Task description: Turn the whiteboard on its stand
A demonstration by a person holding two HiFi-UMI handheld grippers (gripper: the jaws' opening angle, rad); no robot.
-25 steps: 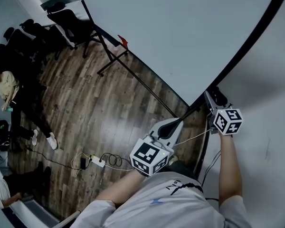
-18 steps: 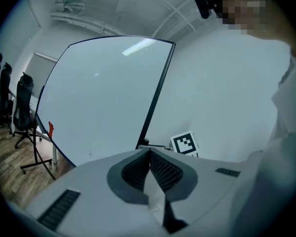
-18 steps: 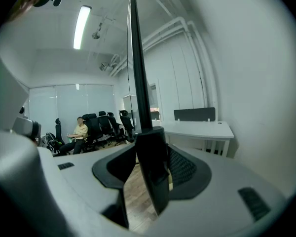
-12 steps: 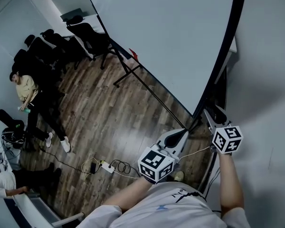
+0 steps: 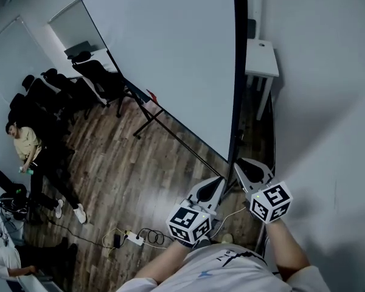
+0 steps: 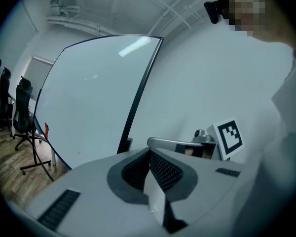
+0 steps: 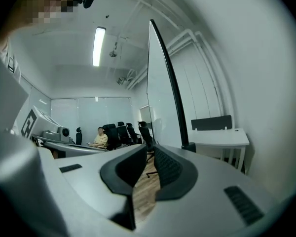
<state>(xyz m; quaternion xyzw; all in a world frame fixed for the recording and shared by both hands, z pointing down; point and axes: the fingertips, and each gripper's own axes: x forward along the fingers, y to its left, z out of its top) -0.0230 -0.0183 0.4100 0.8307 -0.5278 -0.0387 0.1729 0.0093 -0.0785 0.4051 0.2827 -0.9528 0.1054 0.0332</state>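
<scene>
The whiteboard (image 5: 170, 53) is standing upright on its stand (image 5: 147, 110). Its dark-framed near edge is rising straight up just ahead of both grippers. Its long axis is running away from that edge toward the black chairs (image 5: 100, 81) at its far end. Its white face is looking out over the wooden floor (image 5: 128, 169), where a person (image 5: 23, 146) is sitting well away from the board. A white table (image 5: 261, 53) is standing behind the board, just past the near edge.

The left gripper (image 6: 149, 152) is hovering low beside the foot of that edge, its jaws pressed together at the tips and pinching nothing. The right gripper (image 7: 150, 149) is hanging just on the other side of the same edge. Its jaws are closing, a narrow gap is showing only floor between them, and the board's frame is passing beside them rather than between.
</scene>
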